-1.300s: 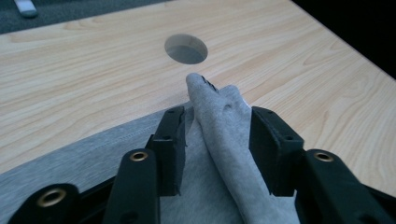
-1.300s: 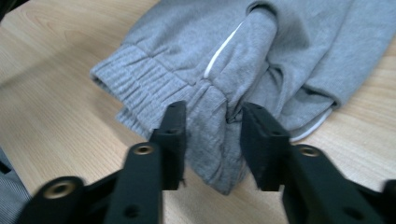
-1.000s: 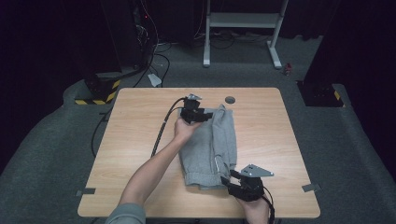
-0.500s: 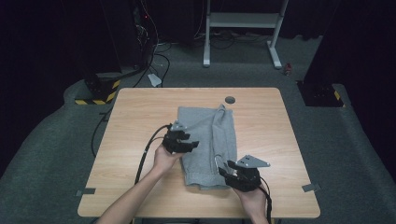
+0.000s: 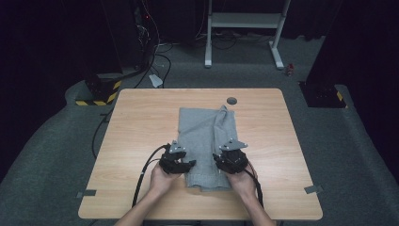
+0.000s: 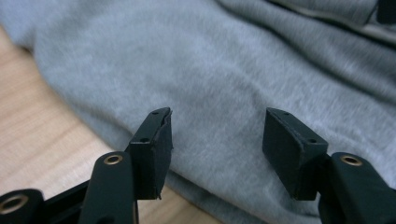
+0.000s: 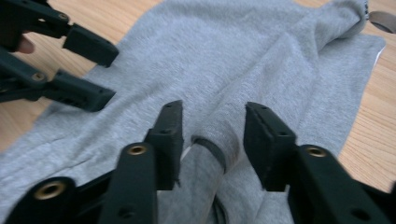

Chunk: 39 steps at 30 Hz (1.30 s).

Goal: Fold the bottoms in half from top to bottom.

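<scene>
The left hand-held gripper is held low at the left edge of the grey garment, near its front end, and its jaws are seen spread in the left gripper view, having just been opening, with only flat cloth beyond them and nothing pressed between the pads. The right hand-held gripper is held at the garment's right side, level with the left one; its jaws have just been closing, and in the right gripper view a raised fold of cloth with a dark-edged hem is seen between them, though the pads are not yet pressed on it, so the jaws are still parted. The left hand-held gripper is also caught in that view, at the upper left over the cloth's edge. Each tool is grasped from below by a hand, and a black cable is trailed from the left one across the bench. The garment is laid lengthwise along the middle of the bench, folded into a long strip, with a bunched ridge at its far right corner. A small dark disc is set just beyond that corner.
</scene>
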Available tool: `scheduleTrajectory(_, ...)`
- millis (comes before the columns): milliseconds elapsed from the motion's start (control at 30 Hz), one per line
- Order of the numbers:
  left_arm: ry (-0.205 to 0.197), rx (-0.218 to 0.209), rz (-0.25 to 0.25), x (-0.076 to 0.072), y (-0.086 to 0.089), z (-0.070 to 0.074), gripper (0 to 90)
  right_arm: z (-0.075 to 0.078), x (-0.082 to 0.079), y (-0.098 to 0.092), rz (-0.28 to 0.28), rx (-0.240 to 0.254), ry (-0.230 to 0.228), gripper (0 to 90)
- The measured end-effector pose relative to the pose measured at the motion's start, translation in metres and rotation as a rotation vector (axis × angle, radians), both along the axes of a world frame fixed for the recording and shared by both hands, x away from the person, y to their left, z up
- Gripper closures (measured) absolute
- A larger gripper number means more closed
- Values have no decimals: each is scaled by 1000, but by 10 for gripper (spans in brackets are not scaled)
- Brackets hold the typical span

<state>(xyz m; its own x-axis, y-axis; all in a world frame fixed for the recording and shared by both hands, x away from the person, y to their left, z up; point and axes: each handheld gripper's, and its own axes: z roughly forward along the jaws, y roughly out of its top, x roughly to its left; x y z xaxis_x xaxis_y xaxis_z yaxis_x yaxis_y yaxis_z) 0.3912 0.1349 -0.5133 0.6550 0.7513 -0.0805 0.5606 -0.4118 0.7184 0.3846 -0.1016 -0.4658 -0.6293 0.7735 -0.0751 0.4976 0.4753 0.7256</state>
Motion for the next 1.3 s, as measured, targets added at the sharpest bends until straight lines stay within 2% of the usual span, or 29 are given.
scheduleTrajectory(33,8,12,-2,0,-1,-3,430,-2,2,0,8,-18,-3,694)
scheduleTrajectory(67,-14,19,-6,-2,-1,-4,430,-4,4,0,14,-32,0,743)
scheduleTrajectory(100,-17,20,-3,-3,-1,-5,433,-5,6,-2,7,-43,1,787)
scheduleTrajectory(167,-28,22,-2,-4,-1,-5,433,-6,7,-8,-7,-42,6,833)
scheduleTrajectory(367,-97,45,7,-11,-4,-11,434,-13,5,-41,-75,3,42,845)
scheduleTrajectory(467,-104,32,15,-13,-3,-12,434,-23,5,-55,-97,36,92,837)
scheduleTrajectory(567,-96,34,20,-13,-4,-11,433,-33,6,-62,-113,45,131,812)
scheduleTrajectory(633,-78,41,19,-11,-5,-9,431,-33,6,-62,-118,39,137,777)
scheduleTrajectory(667,-72,52,12,-9,-5,-7,426,-31,6,-61,-119,27,129,747)
scheduleTrajectory(700,-65,45,9,-9,-5,-6,421,-28,5,-60,-127,18,115,716)
scheduleTrajectory(733,-77,56,6,-7,-5,-5,419,-24,5,-59,-128,14,92,695)
scheduleTrajectory(800,-72,33,3,-5,-6,-3,412,-15,2,-55,-125,16,40,675)
scheduleTrajectory(867,-86,34,1,-1,-7,0,407,-6,2,-47,-92,24,-13,674)
scheduleTrajectory(900,-81,17,0,0,-9,0,405,-4,3,-42,-80,30,-16,674)
scheduleTrajectory(967,-92,22,4,4,-10,0,405,-4,6,-32,-50,16,-17,673)
scheduleTrajectory(1033,-71,30,12,10,-12,-2,401,-11,12,-23,-38,-35,-11,672)
scheduleTrajectory(1133,-51,48,9,14,-12,-7,398,-27,20,-20,-52,-77,41,671)
scheduleTrajectory(1200,-72,55,-3,11,-10,-9,410,-34,18,-25,-63,-79,66,671)
scheduleTrajectory(1300,-86,45,-8,4,-9,-10,418,-40,10,-35,-75,-51,72,671)
